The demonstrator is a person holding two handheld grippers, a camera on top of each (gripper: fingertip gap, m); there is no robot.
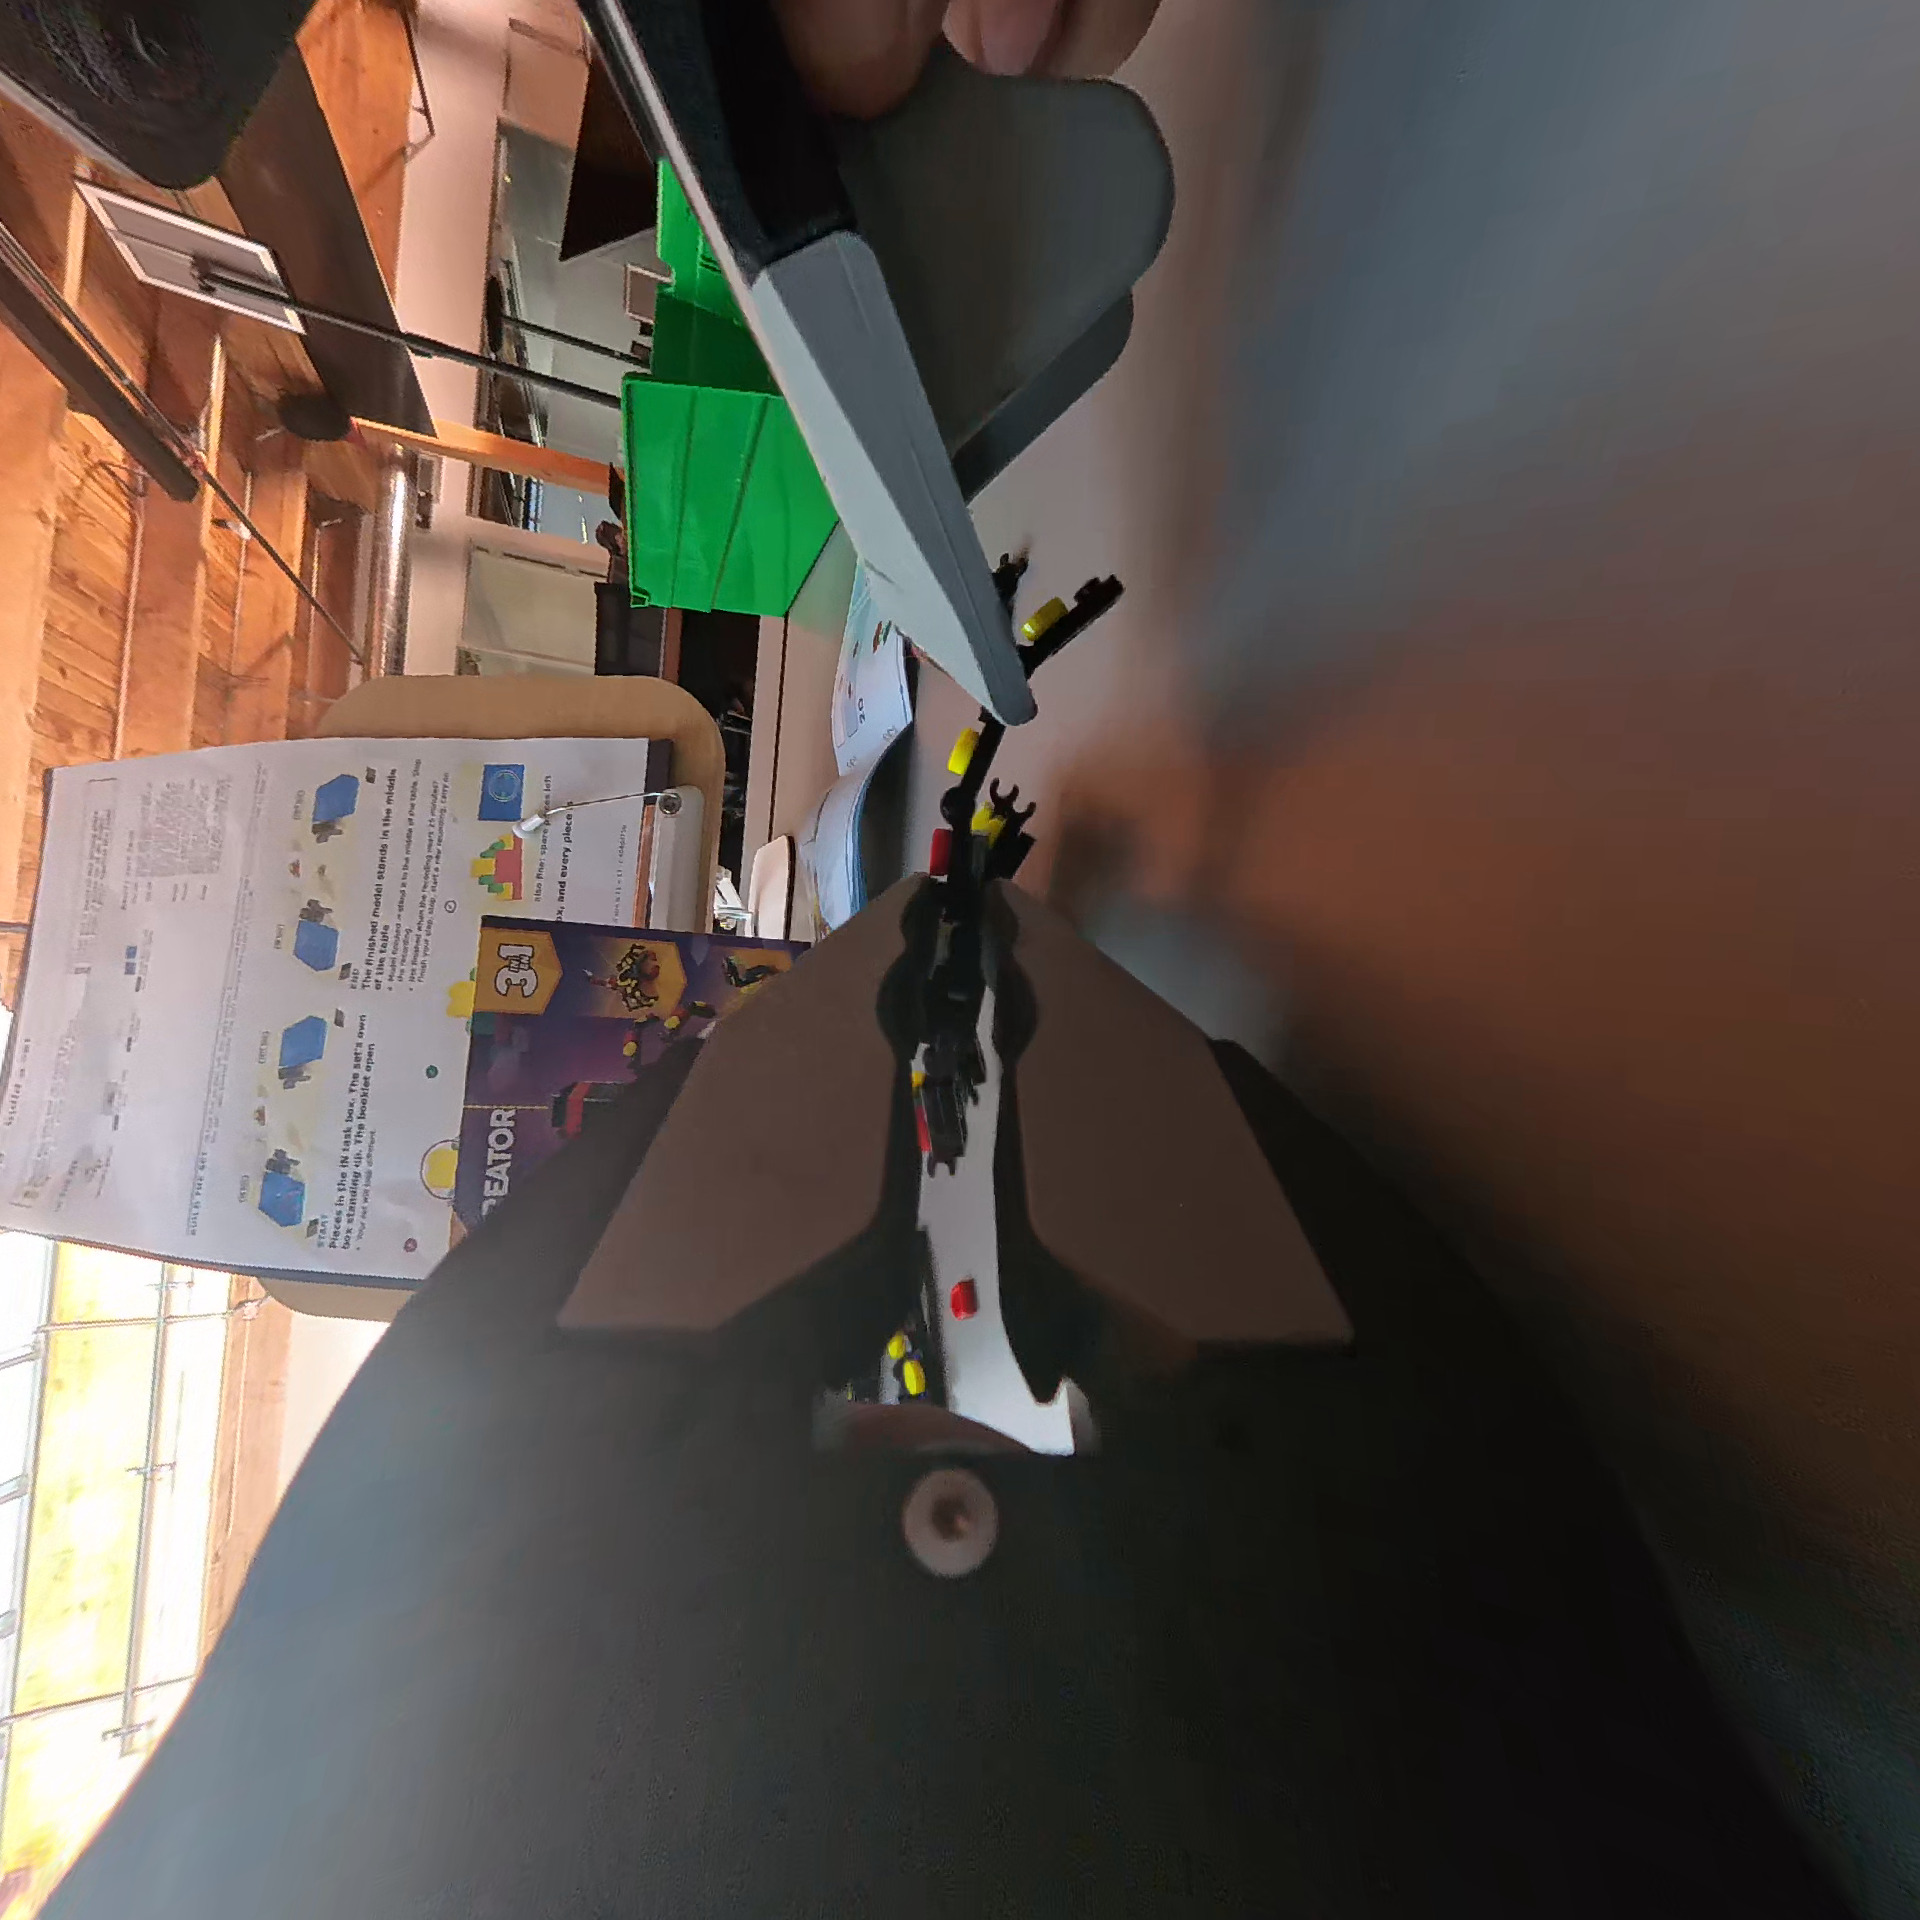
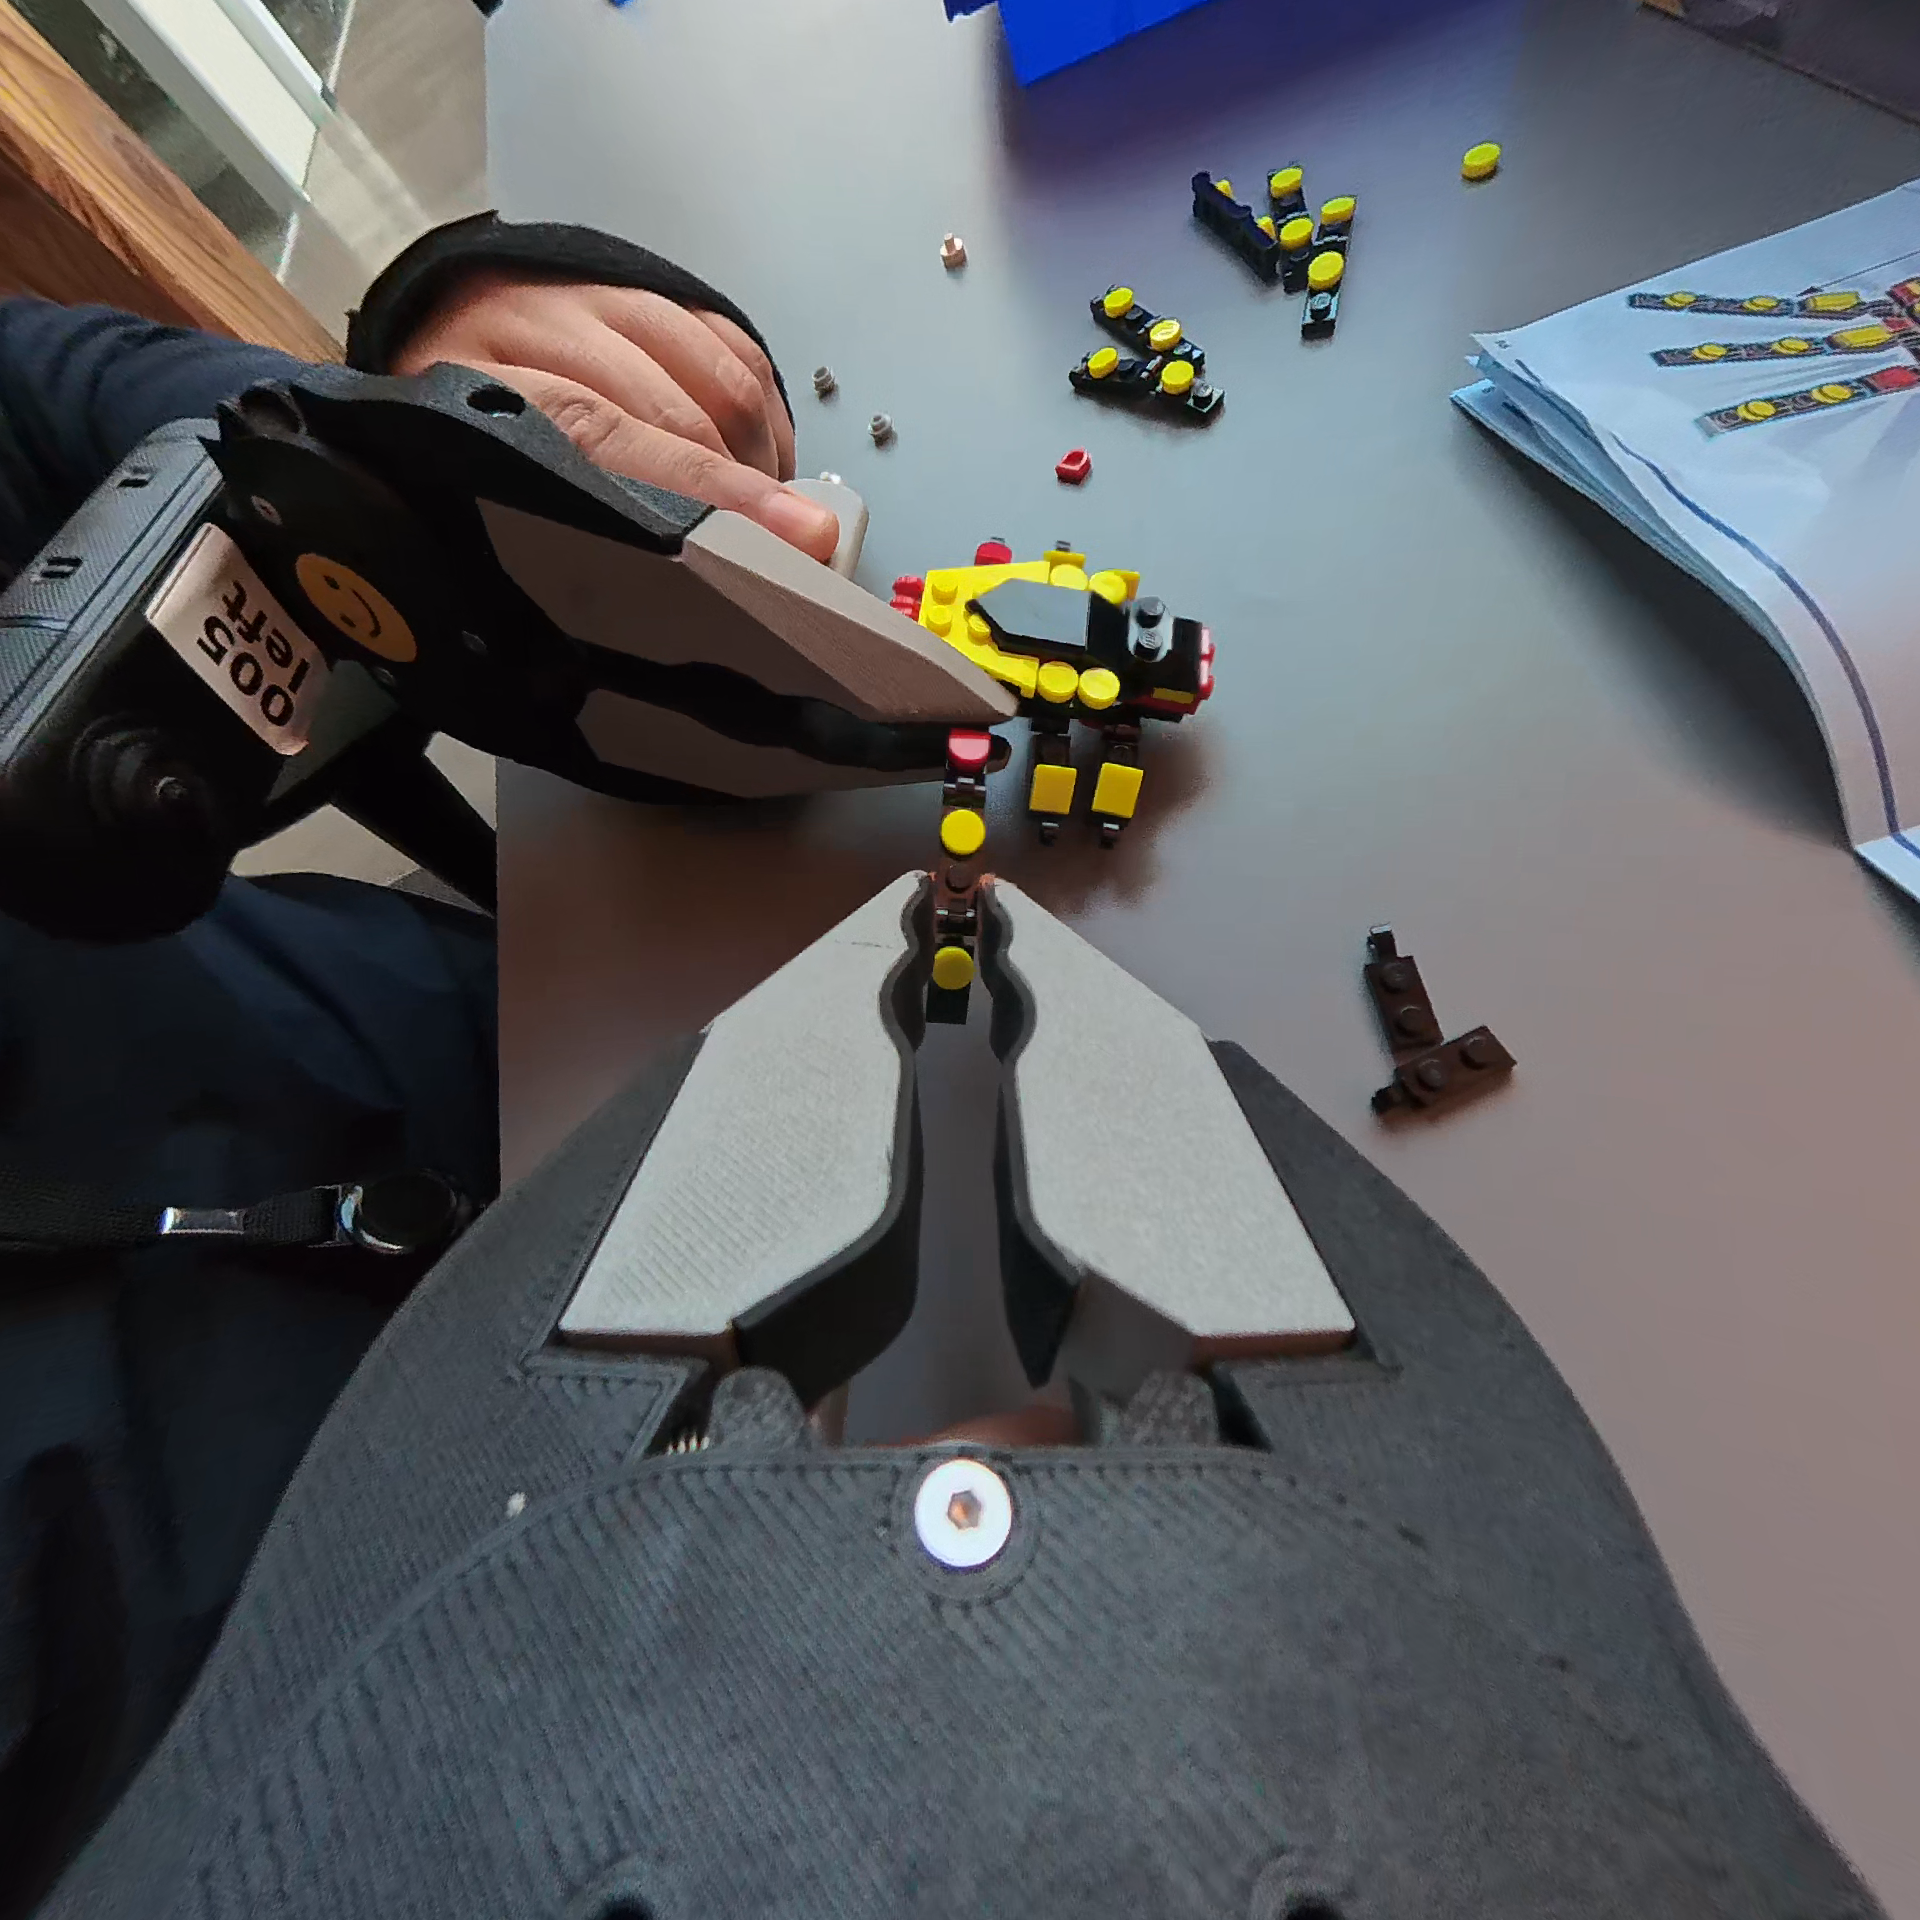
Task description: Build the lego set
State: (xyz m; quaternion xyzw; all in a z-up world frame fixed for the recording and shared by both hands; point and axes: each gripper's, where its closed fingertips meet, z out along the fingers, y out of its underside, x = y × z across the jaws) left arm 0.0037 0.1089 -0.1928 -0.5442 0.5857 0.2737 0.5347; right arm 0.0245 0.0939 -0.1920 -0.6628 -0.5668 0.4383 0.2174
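Observation:
A yellow and black lego model (image 2: 1049, 634) stands on the grey table (image 2: 1455, 727), with two short legs ending in yellow tiles. My right gripper (image 2: 951, 883) is shut on a black leg strip (image 2: 951, 971) that carries round yellow tiles and reaches up to a red piece (image 2: 966, 746) at the model's side. My left gripper (image 2: 987, 727) comes in from the left and is shut on that strip's upper end, by the red piece. In the left wrist view my left gripper (image 1: 951, 883) grips the black strip (image 1: 948, 997), and the right gripper's grey finger (image 1: 894, 468) slants in from above.
Loose black strips with yellow tiles (image 2: 1153, 353) lie behind the model, and more (image 2: 1294, 234) farther back. An open instruction booklet (image 2: 1714, 436) is at the right, dark brown plates (image 2: 1429, 1039) at the near right, a blue box (image 2: 1091, 31) at the back. Green bins (image 1: 717, 488), the set box (image 1: 623, 1018) and a printed sheet (image 1: 260, 987) stand beyond. Only a small space, under 4 cm, lies between the two pairs of fingers.

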